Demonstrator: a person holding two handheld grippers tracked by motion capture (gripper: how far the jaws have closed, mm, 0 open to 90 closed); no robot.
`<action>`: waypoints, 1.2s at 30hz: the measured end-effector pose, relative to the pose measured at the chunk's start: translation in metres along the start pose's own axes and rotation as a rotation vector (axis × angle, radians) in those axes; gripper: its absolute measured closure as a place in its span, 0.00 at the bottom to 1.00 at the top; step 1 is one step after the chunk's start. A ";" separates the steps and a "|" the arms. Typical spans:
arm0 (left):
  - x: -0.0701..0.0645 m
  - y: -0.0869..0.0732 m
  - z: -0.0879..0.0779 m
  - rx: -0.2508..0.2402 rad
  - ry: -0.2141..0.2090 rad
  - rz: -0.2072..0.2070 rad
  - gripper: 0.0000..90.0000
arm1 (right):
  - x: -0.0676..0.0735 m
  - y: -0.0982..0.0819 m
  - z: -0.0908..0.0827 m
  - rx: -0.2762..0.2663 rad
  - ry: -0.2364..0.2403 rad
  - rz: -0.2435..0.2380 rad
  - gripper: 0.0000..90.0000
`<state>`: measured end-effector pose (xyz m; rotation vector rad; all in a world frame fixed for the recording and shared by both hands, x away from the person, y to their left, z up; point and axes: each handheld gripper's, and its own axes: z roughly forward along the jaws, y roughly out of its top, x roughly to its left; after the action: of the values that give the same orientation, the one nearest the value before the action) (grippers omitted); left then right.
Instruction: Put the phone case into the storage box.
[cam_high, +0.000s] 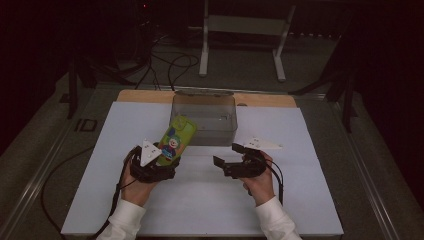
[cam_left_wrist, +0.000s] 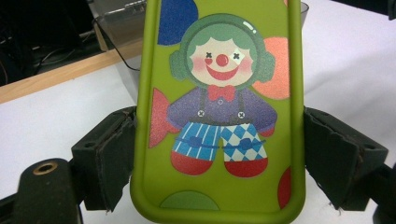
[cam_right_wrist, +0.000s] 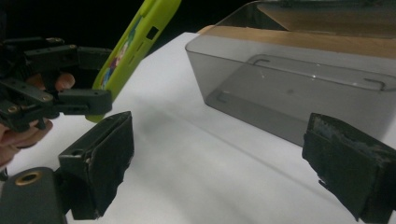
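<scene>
Phone case (cam_left_wrist: 219, 112): clamped by its long edges in the left gripper (cam_high: 153, 162), tilted up just in front of the grey bin (cam_high: 204, 119), seemingly so it can be tipped in.
Right gripper (cam_high: 231, 156): jaws wide and empty, beside the bin, apparently kept clear.
Surface (cam_high: 200, 200): white, bearing the bin.

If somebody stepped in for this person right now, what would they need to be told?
Left gripper: shut on the green phone case, held tilted above the white mat, its top toward the box.
Right gripper: open, nothing between its fingers, just beside the case.
Clear box: at the mat's far edge, looks empty.
Done: case picked up.
Left: probably put the case in the box; it is not there yet.
</scene>
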<state>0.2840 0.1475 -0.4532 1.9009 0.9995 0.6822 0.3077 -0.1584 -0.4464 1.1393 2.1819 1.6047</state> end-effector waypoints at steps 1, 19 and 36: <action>0.000 0.000 0.000 -0.003 -0.001 -0.004 0.18 | 0.001 0.002 0.002 -0.002 0.006 0.002 0.10; 0.000 0.001 -0.002 -0.026 -0.011 -0.034 0.18 | 0.024 0.019 0.041 0.014 0.093 0.020 0.15; -0.006 0.003 -0.004 -0.050 -0.019 -0.055 0.18 | 0.039 0.025 0.069 0.029 0.138 0.117 0.17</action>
<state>0.2791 0.1430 -0.4494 1.8262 1.0100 0.6505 0.3315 -0.0792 -0.4401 1.2193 2.2679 1.7541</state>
